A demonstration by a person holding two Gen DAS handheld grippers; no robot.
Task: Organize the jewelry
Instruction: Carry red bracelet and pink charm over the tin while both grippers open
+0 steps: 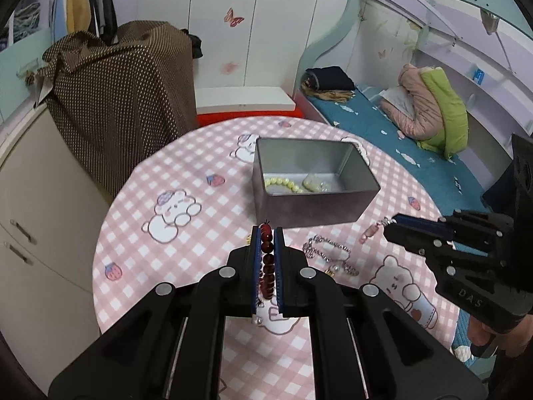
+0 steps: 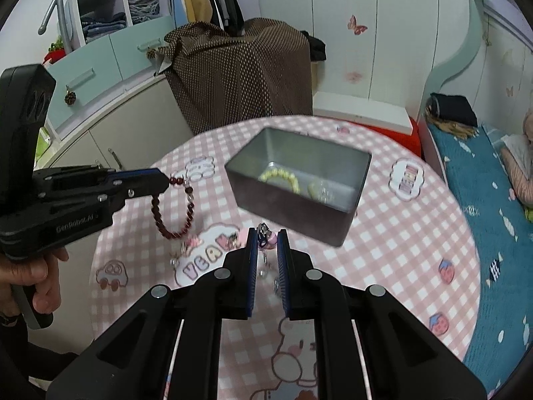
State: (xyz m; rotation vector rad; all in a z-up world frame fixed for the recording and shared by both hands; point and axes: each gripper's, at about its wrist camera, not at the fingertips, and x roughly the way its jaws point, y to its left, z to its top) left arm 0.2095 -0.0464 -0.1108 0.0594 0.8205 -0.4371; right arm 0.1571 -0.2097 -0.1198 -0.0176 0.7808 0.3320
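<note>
Tin (image 1: 313,206): sat open at frame centre on the checked table (image 1: 173,266), and already held a yellow bead bracelet (image 1: 283,185) you had stored.
Left gripper (image 1: 266,233): you had it closed on the dark red bead bracelet (image 2: 173,206), hanging clear, left of centre.
Right gripper (image 2: 266,236): you had it nearly closed on a pink charm piece (image 2: 266,235).
Left to do: both held pieces and the silver chain (image 1: 328,250), lower centre, weren't boxed yet.

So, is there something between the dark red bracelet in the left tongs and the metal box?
Nothing visible blocks it. The left tongs hold the dark red bracelet hanging above the tablecloth, and the metal box stands open, without lid, with only the yellow bracelet inside.
</note>
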